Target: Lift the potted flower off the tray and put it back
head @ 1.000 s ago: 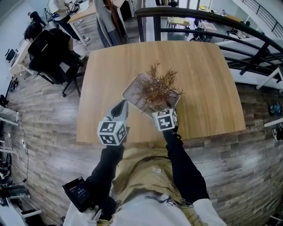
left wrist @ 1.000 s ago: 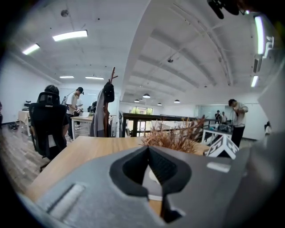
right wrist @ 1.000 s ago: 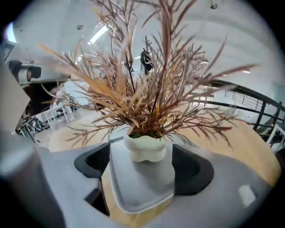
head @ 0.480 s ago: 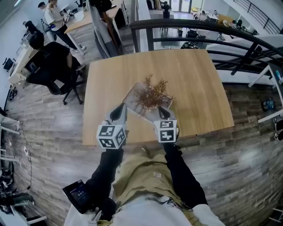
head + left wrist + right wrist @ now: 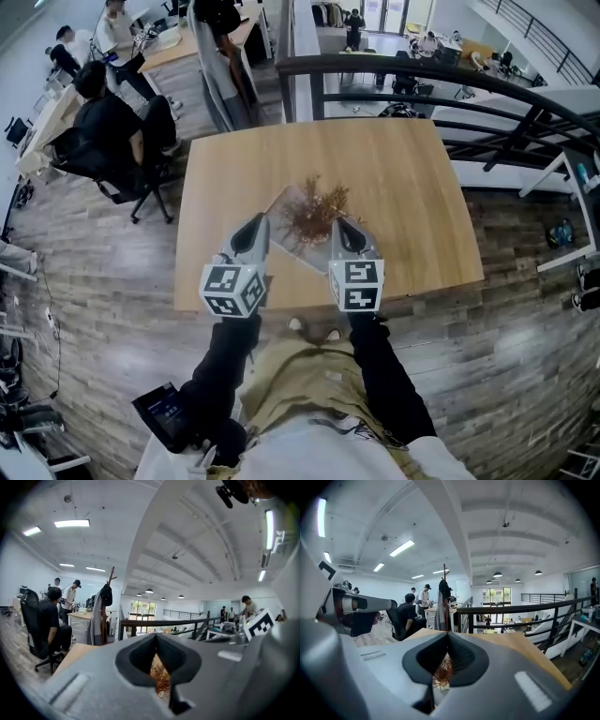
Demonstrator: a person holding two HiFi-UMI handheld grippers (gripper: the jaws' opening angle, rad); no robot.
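The potted flower (image 5: 313, 212), a dry brown sprig, stands on the clear tray (image 5: 279, 219) on the wooden table (image 5: 394, 187). My left gripper (image 5: 254, 226) hovers in front of the tray's left side, shut with nothing in it. My right gripper (image 5: 343, 226) hangs in front of the tray's right side; its jaws have just been closing and nothing is between them. In the left gripper view the left gripper (image 5: 157, 634) has its tips together, and the flower (image 5: 161, 679) shows through the gap behind them. The right gripper (image 5: 447, 633) looks the same, with the flower (image 5: 440, 672) beyond.
A dark railing (image 5: 422, 70) runs behind the table. Several people sit at desks at the back left (image 5: 103, 103), and coats hang on a rack (image 5: 220, 56). Wooden floor surrounds the table. A dark device (image 5: 169, 411) hangs at the person's hip.
Both grippers have risen and drawn back from the flower toward the person. The right gripper, low beside the pot a second ago, is now clear of it. The flower stays on the tray.
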